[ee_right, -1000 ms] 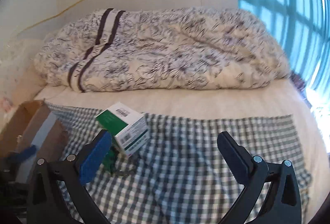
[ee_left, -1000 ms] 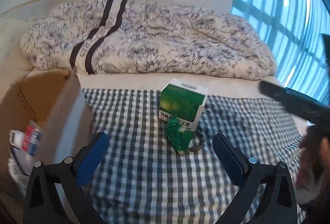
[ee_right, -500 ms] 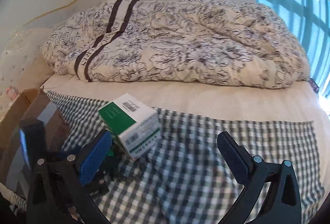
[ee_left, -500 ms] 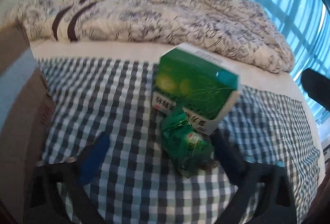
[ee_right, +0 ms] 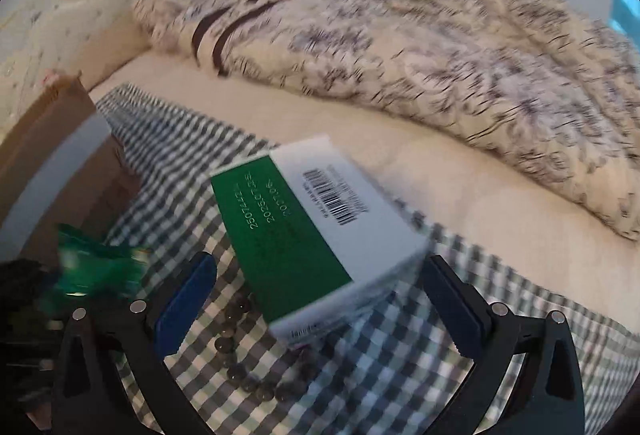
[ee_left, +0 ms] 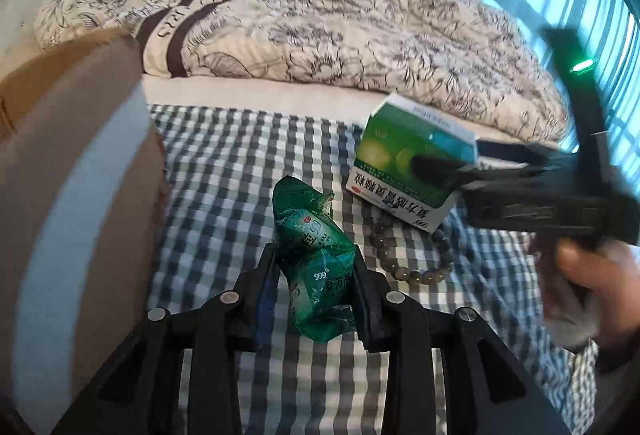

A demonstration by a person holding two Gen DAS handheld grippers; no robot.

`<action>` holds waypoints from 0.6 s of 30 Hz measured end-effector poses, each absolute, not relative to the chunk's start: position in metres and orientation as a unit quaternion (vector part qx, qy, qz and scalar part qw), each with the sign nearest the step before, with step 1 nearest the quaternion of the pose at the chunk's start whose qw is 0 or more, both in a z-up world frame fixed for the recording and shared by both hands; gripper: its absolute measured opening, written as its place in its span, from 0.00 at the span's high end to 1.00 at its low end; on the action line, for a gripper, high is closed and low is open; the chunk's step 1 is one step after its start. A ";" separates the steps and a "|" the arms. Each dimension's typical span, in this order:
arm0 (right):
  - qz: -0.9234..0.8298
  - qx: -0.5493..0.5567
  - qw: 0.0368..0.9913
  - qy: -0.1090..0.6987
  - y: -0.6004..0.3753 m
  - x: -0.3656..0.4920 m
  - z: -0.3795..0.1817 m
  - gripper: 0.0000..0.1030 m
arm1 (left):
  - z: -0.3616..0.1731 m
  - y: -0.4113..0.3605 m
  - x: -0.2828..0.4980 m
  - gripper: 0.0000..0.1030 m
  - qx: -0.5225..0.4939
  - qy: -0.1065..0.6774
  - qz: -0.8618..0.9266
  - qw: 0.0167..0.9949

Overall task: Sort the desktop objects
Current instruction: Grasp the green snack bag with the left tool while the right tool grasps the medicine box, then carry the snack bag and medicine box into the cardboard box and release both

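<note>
The left gripper [ee_left: 316, 291] is clamped on the green sachet [ee_left: 316, 259] over the checked cloth [ee_left: 224, 187], so lifting it into the cardboard box [ee_left: 76, 171] looks next, while the right gripper [ee_right: 316, 299] (its 2 fingers spread) straddles the green medicine box [ee_right: 316, 231].

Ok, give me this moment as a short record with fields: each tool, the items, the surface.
left tool: shut on the green sachet
right tool: open, its fingers either side of the box, not yet closed on it
box: green and white, tilted, one edge over the bracelet
bracelet: beads, lying on the checked cloth
carton: brown cardboard, at the left edge of the cloth
behind: floral duvet
</note>
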State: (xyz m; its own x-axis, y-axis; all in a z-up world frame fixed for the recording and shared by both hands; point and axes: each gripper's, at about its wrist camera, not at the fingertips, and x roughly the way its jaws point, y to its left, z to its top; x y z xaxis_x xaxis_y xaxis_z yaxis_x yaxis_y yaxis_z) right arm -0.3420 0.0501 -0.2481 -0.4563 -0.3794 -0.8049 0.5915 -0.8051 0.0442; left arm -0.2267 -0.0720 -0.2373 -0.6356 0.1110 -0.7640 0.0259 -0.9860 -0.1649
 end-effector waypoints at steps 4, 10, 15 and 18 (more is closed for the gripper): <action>-0.851 0.439 0.270 0.102 0.052 -0.342 -0.256 0.15 | -0.217 -0.070 -0.218 0.67 -0.412 -0.075 0.908 0.025; -0.884 0.380 0.259 0.087 0.057 -0.298 -0.220 0.18 | -0.186 -0.069 -0.204 0.67 -0.393 -0.077 0.916 0.023; -0.895 0.340 0.282 0.064 0.062 -0.260 -0.175 0.18 | -0.157 -0.071 -0.186 0.67 -0.374 -0.075 0.924 0.016; -0.905 0.308 0.290 0.054 0.059 -0.234 -0.137 0.18 | -0.134 -0.078 -0.172 0.67 -0.357 -0.076 0.931 0.008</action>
State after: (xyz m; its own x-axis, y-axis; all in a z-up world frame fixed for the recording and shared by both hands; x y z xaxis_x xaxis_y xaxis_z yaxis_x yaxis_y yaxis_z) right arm -0.2338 0.0587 -0.1366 -0.6427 -0.4917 -0.5875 0.5576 -0.8261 0.0815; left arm -0.1716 -0.0782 -0.1345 -0.7444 0.0702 -0.6641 0.0388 -0.9882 -0.1479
